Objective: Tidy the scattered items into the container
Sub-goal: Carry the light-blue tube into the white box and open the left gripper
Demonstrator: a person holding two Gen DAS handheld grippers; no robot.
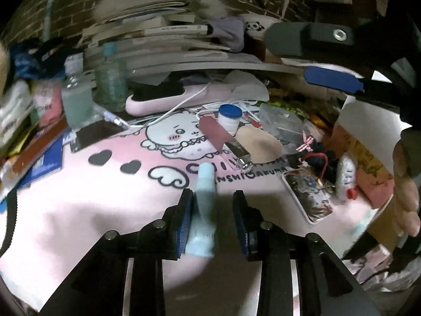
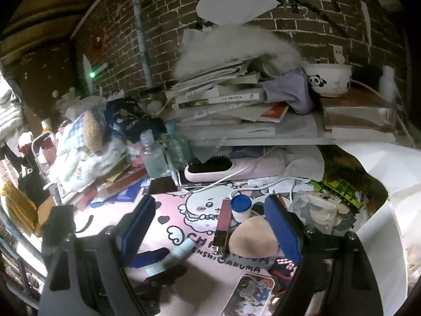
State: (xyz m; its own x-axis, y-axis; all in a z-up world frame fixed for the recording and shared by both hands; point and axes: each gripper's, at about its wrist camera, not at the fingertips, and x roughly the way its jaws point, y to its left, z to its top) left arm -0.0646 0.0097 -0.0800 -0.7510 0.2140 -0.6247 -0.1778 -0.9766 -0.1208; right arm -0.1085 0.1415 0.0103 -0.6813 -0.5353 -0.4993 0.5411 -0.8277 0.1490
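A light-blue tube (image 1: 204,205) lies on the pink cartoon mat (image 1: 79,210) between the fingers of my left gripper (image 1: 213,197). It rests against the left pad; the right pad stands apart from it, so the jaws are open. The tube also shows in the right wrist view (image 2: 171,258), with the left gripper around it. My right gripper (image 2: 210,221) is open and empty, above the mat, over a dark-red lip-gloss tube (image 2: 223,223), a beige sponge (image 2: 252,239) and a blue-capped jar (image 2: 240,208). It shows at the upper right of the left wrist view (image 1: 318,60).
A phone (image 1: 306,194), hair ties with a bow (image 1: 313,150), a small white bottle (image 1: 346,181) and a clear bag (image 1: 281,121) lie right of the tube. A pink hairbrush (image 1: 163,97), cables, bottles (image 1: 76,100) and stacked books (image 2: 223,100) crowd the back.
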